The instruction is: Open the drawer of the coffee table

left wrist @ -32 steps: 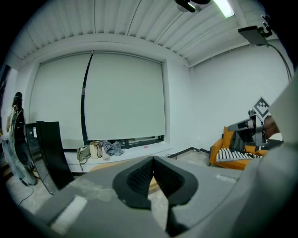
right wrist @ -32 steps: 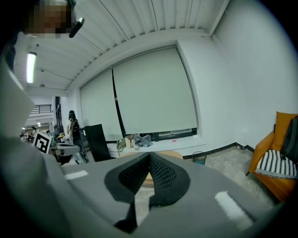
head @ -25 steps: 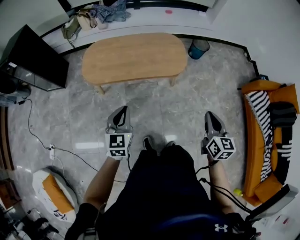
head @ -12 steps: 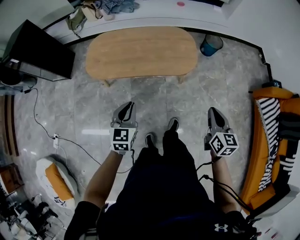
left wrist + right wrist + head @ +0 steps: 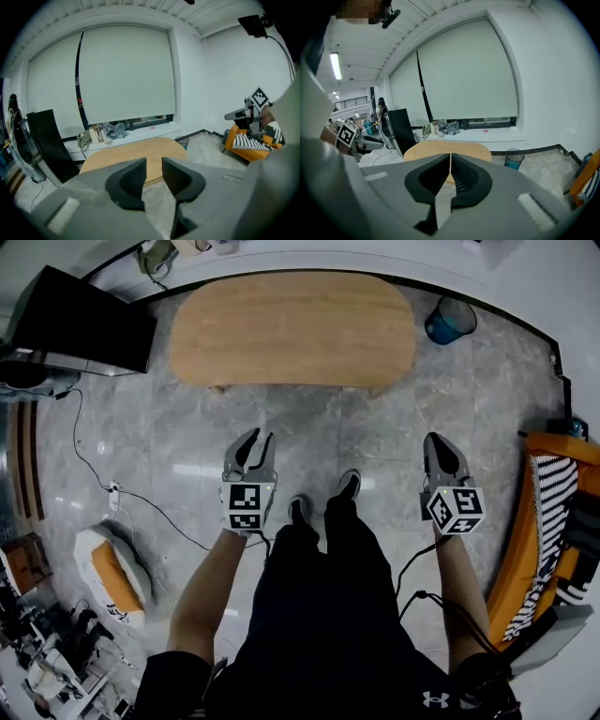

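Observation:
The coffee table (image 5: 292,329) has an oval wooden top and stands ahead of me on the grey stone floor; no drawer shows in any view. My left gripper (image 5: 255,439) hangs over the floor short of the table's near edge. Its jaws have just been opening and stand a little apart, with nothing between them. In the left gripper view the gripper (image 5: 153,161) points at the table (image 5: 131,152). My right gripper (image 5: 437,442) is shut and empty, level with the left one, and in its own view the gripper (image 5: 450,157) also faces the table (image 5: 474,149).
A black cabinet (image 5: 80,320) stands left of the table and a blue bin (image 5: 450,320) to its right. An orange chair with a striped cushion (image 5: 553,512) is at the right. A cable (image 5: 141,507) runs over the floor at the left. The person's feet (image 5: 323,498) are between the grippers.
Both grippers and the person have come closer to the table. The left jaws, shut before, now stand slightly apart. The right jaws stay shut.

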`<state>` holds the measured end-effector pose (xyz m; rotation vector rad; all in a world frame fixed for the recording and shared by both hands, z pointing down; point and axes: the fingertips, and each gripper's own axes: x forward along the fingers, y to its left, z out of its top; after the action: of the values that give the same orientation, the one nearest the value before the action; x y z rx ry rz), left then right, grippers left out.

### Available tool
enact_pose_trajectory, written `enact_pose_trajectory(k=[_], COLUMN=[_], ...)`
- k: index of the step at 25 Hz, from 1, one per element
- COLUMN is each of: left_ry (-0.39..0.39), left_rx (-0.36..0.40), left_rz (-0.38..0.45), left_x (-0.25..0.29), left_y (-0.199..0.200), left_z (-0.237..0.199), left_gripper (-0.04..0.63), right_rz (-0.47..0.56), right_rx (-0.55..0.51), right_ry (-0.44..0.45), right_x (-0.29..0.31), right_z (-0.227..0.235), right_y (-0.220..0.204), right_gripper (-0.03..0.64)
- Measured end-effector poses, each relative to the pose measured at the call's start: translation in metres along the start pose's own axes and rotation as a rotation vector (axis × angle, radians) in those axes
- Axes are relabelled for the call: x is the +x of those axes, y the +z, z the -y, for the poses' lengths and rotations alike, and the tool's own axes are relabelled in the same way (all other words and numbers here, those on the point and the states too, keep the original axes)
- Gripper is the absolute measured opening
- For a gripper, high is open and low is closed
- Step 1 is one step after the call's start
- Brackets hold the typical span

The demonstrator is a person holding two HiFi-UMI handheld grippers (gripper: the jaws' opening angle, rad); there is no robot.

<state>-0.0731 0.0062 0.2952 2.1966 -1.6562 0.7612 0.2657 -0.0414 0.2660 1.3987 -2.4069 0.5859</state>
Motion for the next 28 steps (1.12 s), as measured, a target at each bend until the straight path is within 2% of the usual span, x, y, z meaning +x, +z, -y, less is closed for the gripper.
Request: enact_pose_trajectory(k=[6, 11, 14, 20, 26, 28], left_ry=[0.027, -0.002, -0.024, -0.072, -0.088, -0.092], left_rx=[-0.041, -0.03, -0.05, -0.224, -0.27, -0.311], left_rz=[-0.041, -0.067, -0.087, -0.134, -0.17, -0.176], left_x=[0.047, 0.092, 0.12, 0.18, 0.238, 0.257], left_y=[-0.042, -0.081, -0.11, -0.172, -0.24, -0.258], left_z=[-0.012, -0.02, -0.024, -0.034, -0.041, -0.042], left_gripper=[0.112, 0.114, 0.114, 0.136, 0.176, 0.178], right_rz=[-0.071, -0.123, -0.143, -0.16, -0.198, -0.208], right_rx=[-0.041, -0.024, -0.006, -0.018, -0.054, -0.063], right_ry=[0.049, 0.05, 0.035, 0.041, 0.1, 0.11], right_x=[0.07, 0.118, 0.14, 0.179, 0.22, 0.235], right_z=[0.02, 0.03, 0.038, 0.048, 0.055, 0.06], right_y=[-0.049, -0.097, -0.127, -0.178, -0.245, -0.26], right_gripper=[0.032, 0.069, 0.083, 0.121, 0.171, 0.186])
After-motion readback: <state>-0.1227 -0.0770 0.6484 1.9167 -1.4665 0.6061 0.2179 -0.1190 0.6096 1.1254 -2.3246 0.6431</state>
